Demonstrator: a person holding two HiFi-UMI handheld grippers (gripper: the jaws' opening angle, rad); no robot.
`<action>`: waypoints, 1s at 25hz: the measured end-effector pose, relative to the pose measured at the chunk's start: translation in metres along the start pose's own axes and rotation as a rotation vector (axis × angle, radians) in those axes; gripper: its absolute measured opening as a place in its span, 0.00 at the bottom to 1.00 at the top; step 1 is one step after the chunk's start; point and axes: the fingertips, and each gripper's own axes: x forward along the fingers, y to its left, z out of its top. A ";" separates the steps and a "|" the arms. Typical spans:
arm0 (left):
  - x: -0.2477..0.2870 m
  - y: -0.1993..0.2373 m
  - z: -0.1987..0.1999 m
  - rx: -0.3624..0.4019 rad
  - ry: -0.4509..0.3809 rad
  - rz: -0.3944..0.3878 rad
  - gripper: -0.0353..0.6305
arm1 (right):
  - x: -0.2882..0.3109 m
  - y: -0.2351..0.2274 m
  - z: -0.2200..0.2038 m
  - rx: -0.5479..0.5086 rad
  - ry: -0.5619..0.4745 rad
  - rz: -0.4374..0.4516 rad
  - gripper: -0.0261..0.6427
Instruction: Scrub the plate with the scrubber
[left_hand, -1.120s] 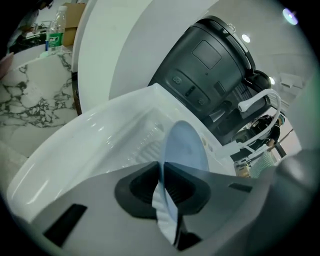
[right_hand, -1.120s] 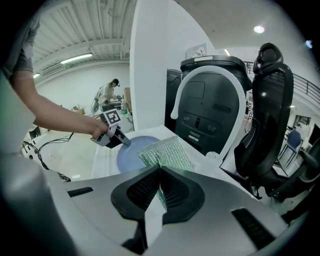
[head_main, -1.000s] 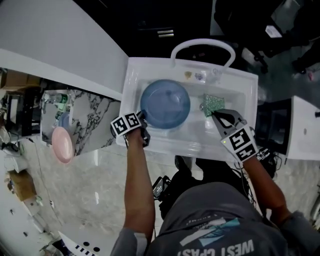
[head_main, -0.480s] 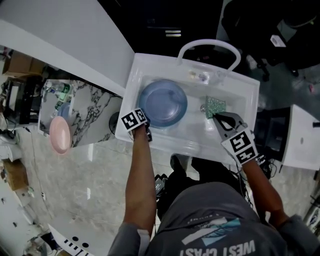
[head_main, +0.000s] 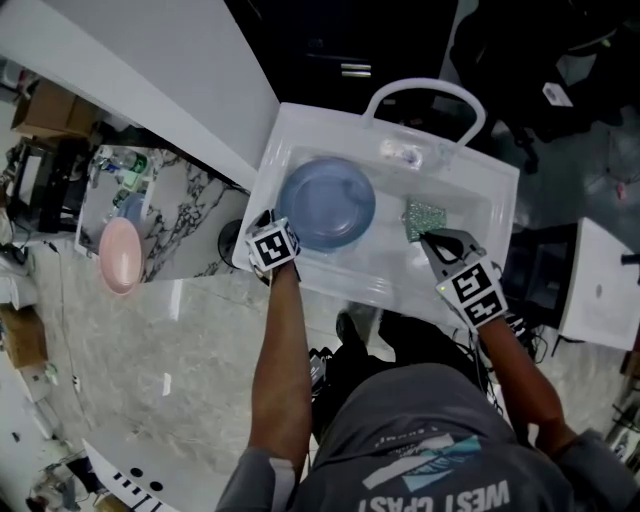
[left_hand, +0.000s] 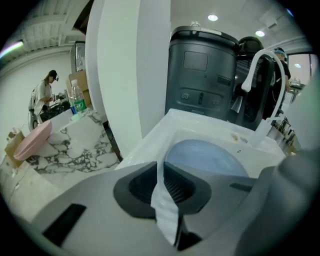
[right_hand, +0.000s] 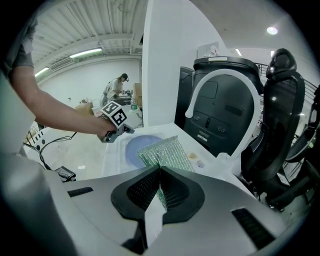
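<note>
A round blue plate (head_main: 325, 203) lies flat in the left half of the white sink (head_main: 478, 172). It also shows in the left gripper view (left_hand: 207, 155) and the right gripper view (right_hand: 134, 146). My left gripper (head_main: 264, 222) hovers at the sink's near-left rim, just off the plate's edge. Its jaws (left_hand: 162, 172) have just been opening and stand a narrow gap apart with nothing between them. My right gripper (head_main: 427, 238) is shut on a green glittery scrubber (head_main: 424, 216) (right_hand: 165, 152), held over the sink's right half, apart from the plate.
A white arched faucet (head_main: 420, 92) stands at the sink's far edge. A pink plate (head_main: 119, 256) and bottles (left_hand: 77, 100) sit on the marble counter to the left. A black machine (left_hand: 202, 70) stands behind the sink and a black chair (right_hand: 285, 115) to its right.
My left gripper has drawn back from the plate's left edge to the sink's rim and rolled. The plate stays in the sink. The right gripper with the scrubber has barely moved.
</note>
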 end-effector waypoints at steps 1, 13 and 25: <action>-0.007 0.000 0.007 0.012 -0.030 -0.004 0.11 | 0.003 0.005 0.001 -0.008 0.001 0.011 0.09; -0.128 -0.006 0.086 0.245 -0.438 -0.161 0.06 | 0.078 0.140 0.013 -0.152 0.085 0.286 0.09; -0.206 0.055 0.068 0.253 -0.526 -0.164 0.06 | 0.154 0.208 -0.001 -0.162 0.250 0.358 0.09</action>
